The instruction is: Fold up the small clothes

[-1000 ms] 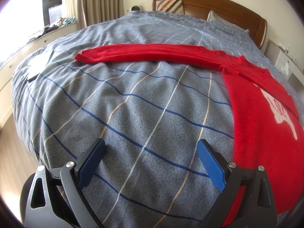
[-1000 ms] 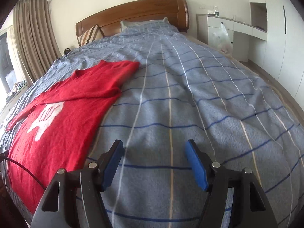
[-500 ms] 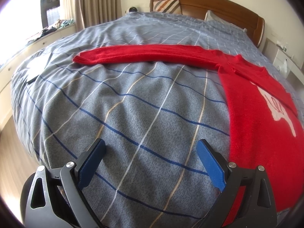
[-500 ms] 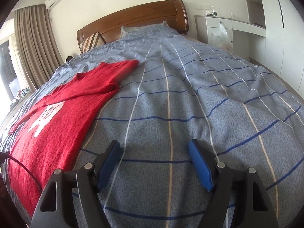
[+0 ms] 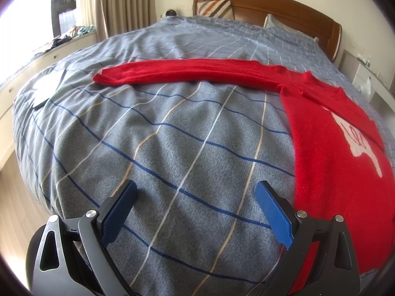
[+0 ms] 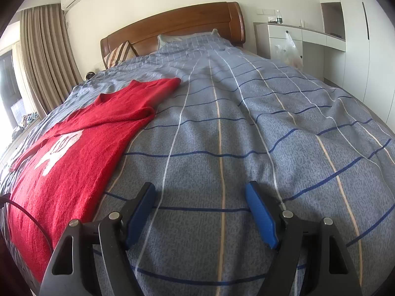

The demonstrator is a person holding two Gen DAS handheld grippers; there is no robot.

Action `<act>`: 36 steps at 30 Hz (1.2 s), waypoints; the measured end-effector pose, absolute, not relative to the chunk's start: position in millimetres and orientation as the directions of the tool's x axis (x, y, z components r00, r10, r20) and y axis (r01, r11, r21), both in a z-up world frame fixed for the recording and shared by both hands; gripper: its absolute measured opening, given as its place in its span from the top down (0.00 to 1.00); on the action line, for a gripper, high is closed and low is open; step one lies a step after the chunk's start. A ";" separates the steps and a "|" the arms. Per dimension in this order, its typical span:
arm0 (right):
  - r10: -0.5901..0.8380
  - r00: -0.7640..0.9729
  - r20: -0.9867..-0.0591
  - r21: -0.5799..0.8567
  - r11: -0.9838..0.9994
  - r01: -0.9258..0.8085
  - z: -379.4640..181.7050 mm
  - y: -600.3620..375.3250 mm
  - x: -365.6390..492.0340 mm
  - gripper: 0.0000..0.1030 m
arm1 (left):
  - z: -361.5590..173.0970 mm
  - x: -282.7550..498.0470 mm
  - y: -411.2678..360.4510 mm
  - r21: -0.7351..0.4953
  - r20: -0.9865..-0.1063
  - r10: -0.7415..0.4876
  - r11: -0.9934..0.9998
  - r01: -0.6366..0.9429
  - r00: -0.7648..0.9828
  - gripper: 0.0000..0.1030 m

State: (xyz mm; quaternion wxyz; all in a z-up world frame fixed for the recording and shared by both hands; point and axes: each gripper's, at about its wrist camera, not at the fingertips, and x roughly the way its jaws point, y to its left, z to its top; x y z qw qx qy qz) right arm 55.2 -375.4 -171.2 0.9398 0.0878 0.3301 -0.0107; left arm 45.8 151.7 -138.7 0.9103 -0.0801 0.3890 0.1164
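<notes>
A red sweater (image 5: 325,133) with a white print lies flat on the bed, front up. One sleeve (image 5: 187,72) stretches straight out to the left in the left wrist view. In the right wrist view the sweater (image 6: 74,153) sits at the left, its other sleeve (image 6: 128,116) folded in over the body. My left gripper (image 5: 196,193) hovers open over bare duvet, the sweater's hem just to its right. My right gripper (image 6: 200,194) is open too, over bare duvet to the right of the sweater. Nothing is between either pair of blue pads.
The bed has a grey-blue checked duvet (image 6: 246,128), a wooden headboard (image 6: 177,22) and pillows at the far end. A dark flat object (image 5: 47,91) lies near the bed's left edge. White cabinets (image 6: 308,42) with a plastic bag stand right of the bed. A thin black cable (image 6: 22,212) crosses the sweater's near corner.
The right gripper's jaws have opened a little wider and its view has tipped up slightly. The left gripper and the sweater have stayed as they were.
</notes>
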 end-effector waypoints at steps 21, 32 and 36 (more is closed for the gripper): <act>0.037 0.782 -0.623 0.155 0.985 0.077 -171.9 -374.8 54.7 0.26 | -112.7 37.1 159.5 -0.116 -0.714 0.076 0.968 -0.224 0.697 0.05; 0.037 0.781 -0.623 0.154 0.985 0.076 -172.1 -375.1 54.6 0.26 | -99.4 82.9 186.8 -0.138 -0.772 -0.030 0.983 -0.121 0.635 0.05; 0.036 0.781 -0.623 0.152 0.985 0.076 -172.0 -374.7 54.5 0.26 | -96.6 103.6 228.8 -0.211 -0.778 -0.038 0.956 -0.203 0.627 0.05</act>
